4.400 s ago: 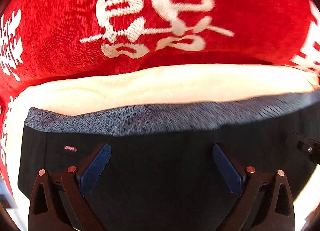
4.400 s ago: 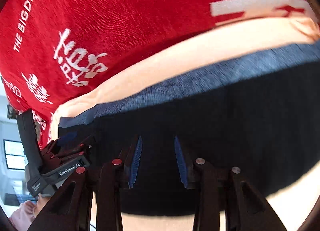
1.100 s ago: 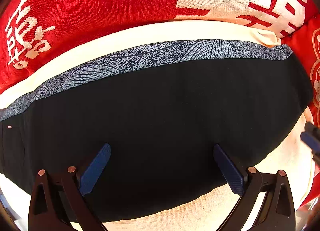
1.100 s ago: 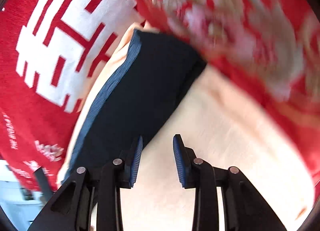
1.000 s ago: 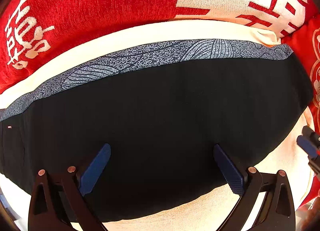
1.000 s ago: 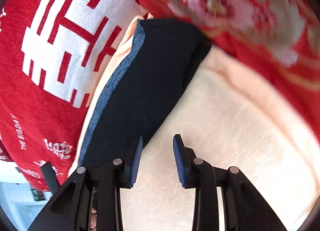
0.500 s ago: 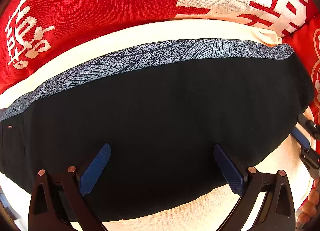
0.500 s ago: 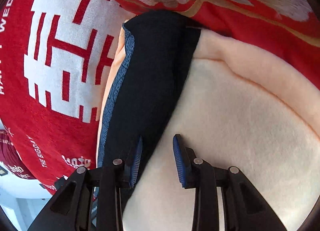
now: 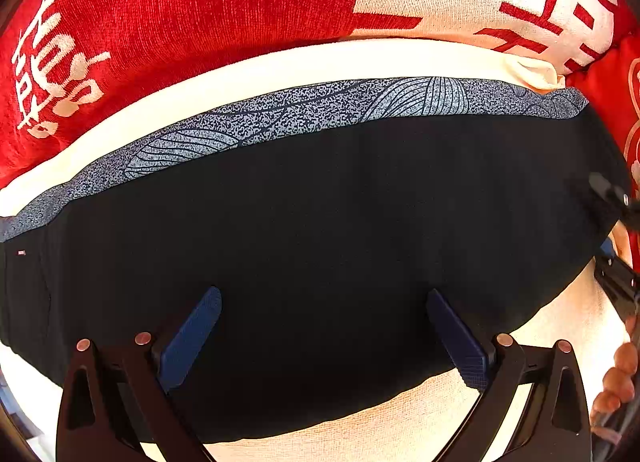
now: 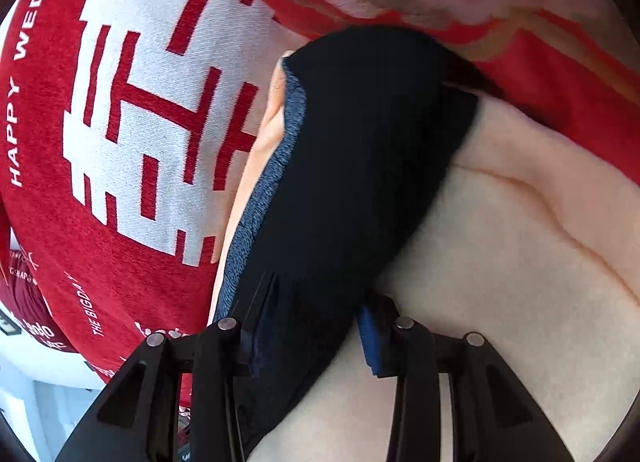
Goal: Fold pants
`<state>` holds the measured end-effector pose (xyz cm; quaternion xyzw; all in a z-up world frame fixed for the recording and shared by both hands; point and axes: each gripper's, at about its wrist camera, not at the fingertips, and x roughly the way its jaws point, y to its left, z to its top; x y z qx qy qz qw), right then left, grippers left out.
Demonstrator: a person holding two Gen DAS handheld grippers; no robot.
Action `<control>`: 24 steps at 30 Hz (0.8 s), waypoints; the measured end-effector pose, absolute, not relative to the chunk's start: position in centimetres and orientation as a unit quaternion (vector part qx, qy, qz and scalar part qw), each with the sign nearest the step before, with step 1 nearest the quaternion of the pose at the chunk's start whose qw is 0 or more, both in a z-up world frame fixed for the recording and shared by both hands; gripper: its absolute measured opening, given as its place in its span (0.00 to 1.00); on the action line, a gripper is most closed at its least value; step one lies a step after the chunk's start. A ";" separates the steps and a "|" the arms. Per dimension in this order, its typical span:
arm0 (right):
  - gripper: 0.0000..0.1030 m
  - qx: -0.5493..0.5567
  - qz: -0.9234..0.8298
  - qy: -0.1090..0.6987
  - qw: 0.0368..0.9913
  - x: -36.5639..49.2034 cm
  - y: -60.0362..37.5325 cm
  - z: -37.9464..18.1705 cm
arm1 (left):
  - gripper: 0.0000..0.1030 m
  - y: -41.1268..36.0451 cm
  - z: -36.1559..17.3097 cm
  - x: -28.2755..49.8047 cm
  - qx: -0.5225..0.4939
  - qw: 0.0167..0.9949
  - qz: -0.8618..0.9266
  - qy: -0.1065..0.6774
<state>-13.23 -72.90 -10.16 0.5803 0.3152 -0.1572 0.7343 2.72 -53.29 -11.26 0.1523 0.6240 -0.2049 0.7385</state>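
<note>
Black pants (image 9: 320,201) with a grey patterned waistband (image 9: 320,109) lie folded flat on a cream blanket (image 9: 280,65). My left gripper (image 9: 322,298) hovers over them pointing straight down, open wide, with nothing held. My right gripper (image 10: 314,336) is at the right-hand end of the pants (image 10: 360,161). Its jaws are opening, and the black edge lies between them; its pads do not visibly press on the cloth. In the left wrist view the right gripper (image 9: 612,238) shows at the far right edge, with a person's fingers (image 9: 616,378) below it.
A red blanket (image 9: 180,9) with white characters lies beyond the waistband. A red floral quilt (image 10: 540,73) borders the pants' far end. Cream blanket (image 10: 500,282) spreads to the right of the pants.
My right gripper has moved in and down onto the end of the pants, and its jaws have widened around the black edge. The left gripper and the pants have stayed put.
</note>
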 end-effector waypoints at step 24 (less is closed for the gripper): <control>0.14 0.504 -0.139 0.357 0.774 -10.6 -71.4 -4.2 | 0.74 -57.8 -10.9 2.8 0.069 0.726 -0.312 0.609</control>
